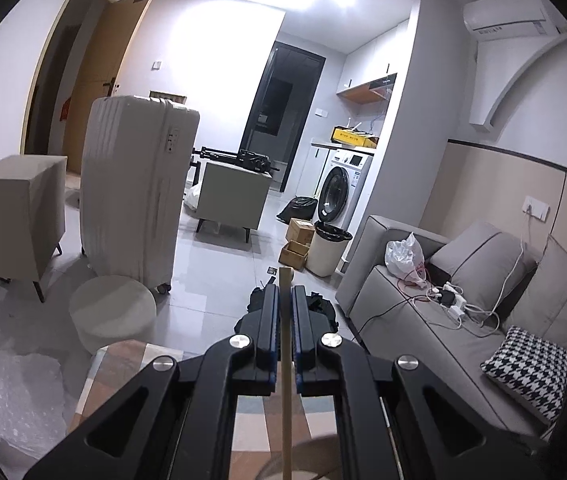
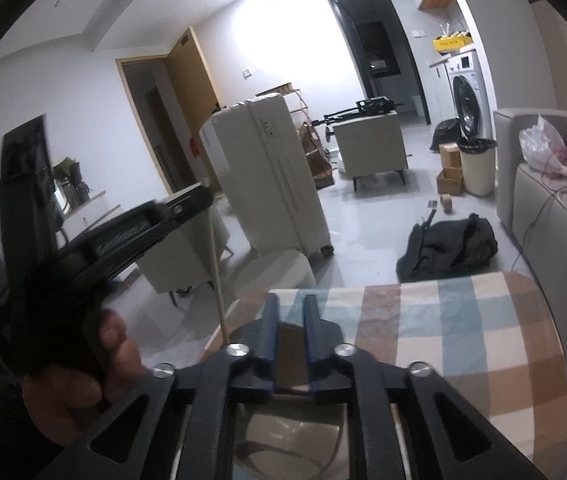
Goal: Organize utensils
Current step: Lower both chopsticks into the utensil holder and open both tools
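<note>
Chopstick (image 1: 286, 360): a thin, pale wooden stick with a squared far tip, running straight up the middle of the left wrist view. The left gripper (image 1: 285, 292) is clamped on it, its blue-lined pads pressed to either side, and the stick pokes a little past the fingertips while its near end drops out of the bottom of the frame.

From the right wrist view the same chopstick (image 2: 216, 264) stands as a slightly tilted slender rod at the left, its top caught in the blurred black left gripper (image 2: 199, 196) and its lower end reaching toward the near left edge of the table. A hand (image 2: 83, 368) grips that tool's handle at the near left. Only this view shows the right gripper (image 2: 290, 300): its jaws stand narrowly apart with nothing between the pads, hanging over the checked tablecloth (image 2: 463, 340). A clear glass-like vessel (image 2: 295, 440) sits just beneath its frame.

Only the left view shows the sofa's houndstooth cushion (image 1: 531, 372) at the near right. Both views show the cream suitcase (image 1: 139, 184) standing on the far floor.
</note>
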{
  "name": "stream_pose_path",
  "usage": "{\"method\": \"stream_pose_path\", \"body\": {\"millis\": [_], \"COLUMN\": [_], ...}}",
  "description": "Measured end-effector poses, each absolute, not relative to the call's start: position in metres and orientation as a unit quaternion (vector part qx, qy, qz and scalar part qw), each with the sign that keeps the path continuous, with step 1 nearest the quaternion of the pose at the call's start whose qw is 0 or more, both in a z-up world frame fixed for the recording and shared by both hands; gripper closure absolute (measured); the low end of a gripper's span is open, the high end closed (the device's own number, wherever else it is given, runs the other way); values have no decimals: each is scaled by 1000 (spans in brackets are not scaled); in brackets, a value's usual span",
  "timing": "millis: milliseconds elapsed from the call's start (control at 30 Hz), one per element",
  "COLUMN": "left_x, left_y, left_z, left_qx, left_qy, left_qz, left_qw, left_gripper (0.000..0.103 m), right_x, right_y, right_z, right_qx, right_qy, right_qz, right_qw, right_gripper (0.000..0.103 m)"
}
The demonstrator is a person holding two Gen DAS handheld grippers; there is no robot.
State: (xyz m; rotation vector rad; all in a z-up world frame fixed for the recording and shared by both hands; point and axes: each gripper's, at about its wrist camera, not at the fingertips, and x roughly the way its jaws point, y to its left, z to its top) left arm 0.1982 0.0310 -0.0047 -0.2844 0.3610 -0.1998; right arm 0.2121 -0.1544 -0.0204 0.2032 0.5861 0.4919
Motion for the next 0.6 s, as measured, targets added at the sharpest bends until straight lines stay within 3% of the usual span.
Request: {"method": "stream_pose_path", "body": {"millis": [33,67,500,567,600], "left_x": [193,189,172,171,169], "left_y": [28,26,22,23,23], "left_z": [-6,-6,-14,-12,-10], "left_qx": [-136,-129,-73,-77,-78], "left_qy": [177,175,199,220,228], "left_qz": [-98,-96,-96,-111,-114], "left_qw": [970,971,973,966,964], "left_gripper": [101,101,101,97,87], "right_x": [209,207,162,158,155], "right_y": [-158,-161,-183,-185,-187], "right_z": [-19,-17,5,8,10], "right_qx": [104,108,115,119,119], "right_qy": [286,285,286,284,283], "right_qz": [238,237,221,219,216], "right_qw": [922,922,925,926,927], "right_gripper": [67,65,55,50,46]}}
